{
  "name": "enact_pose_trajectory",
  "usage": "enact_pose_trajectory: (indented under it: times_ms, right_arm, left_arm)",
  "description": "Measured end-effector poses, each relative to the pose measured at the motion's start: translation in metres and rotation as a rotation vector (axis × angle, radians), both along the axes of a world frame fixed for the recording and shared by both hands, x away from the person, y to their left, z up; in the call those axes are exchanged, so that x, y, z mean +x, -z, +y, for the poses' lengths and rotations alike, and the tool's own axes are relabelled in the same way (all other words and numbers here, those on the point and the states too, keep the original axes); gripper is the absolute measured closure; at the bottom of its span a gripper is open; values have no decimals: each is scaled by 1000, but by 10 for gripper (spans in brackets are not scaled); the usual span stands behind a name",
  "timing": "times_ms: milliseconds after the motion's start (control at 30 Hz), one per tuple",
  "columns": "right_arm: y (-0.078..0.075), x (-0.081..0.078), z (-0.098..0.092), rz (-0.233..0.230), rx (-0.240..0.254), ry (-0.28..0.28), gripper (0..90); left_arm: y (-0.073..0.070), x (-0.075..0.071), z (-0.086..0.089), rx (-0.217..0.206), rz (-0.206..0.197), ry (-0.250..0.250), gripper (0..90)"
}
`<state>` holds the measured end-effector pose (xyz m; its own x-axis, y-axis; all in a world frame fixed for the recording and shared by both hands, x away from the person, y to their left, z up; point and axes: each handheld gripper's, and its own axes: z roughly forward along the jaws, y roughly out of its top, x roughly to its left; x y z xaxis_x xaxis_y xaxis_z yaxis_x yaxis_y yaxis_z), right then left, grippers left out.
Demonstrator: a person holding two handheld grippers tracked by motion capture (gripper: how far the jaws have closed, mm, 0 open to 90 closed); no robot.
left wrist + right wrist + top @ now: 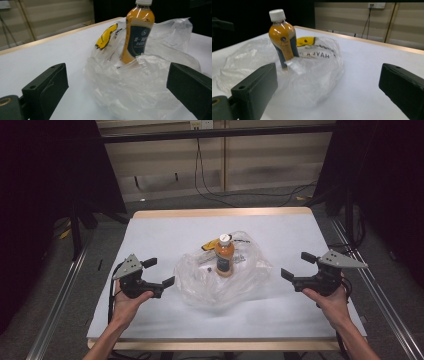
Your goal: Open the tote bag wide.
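Both grippers, left gripper [159, 272] and right gripper [295, 266], have jaws wide, holding nothing; grab the bag [200, 285] gently (the bottle [224, 255] could tip).

wall [270, 157]: beige panels | floor [200, 202]: grey, cables | surroundings: dark

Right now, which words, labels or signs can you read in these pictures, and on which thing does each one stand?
"HAVA": black print on the clear plastic bag, seen mirrored through the plastic; the rest of that print is too crumpled to read.
Dark label on the orange bottle: small pale lines and a round emblem, too blurred to read.
Yellow mark on the bag: a picture, no letters readable.
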<state>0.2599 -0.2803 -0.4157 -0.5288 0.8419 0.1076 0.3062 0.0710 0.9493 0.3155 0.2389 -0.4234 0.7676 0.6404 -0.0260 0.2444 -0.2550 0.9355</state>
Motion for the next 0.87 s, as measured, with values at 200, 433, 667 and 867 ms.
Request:
enact_pose_trajectory:
  times_ms: [200,433,667,867]
  right_arm:
    - [10,-26,-6,-8,-17,35,42]
    - [25,-52,-12,7,0,97,39]
    - [25,-68,-21,-29,12,144,40]
    - [32,-63,-27,-8,-27,159,50]
  left_arm:
    - [4,-18,5,-17,-1,-12,30]
    - [21,-32,4,-14,54,-28,30]
    - [26,-45,15,-16,21,-45,27]
    - [29,-43,16,-32,28,-57,24]
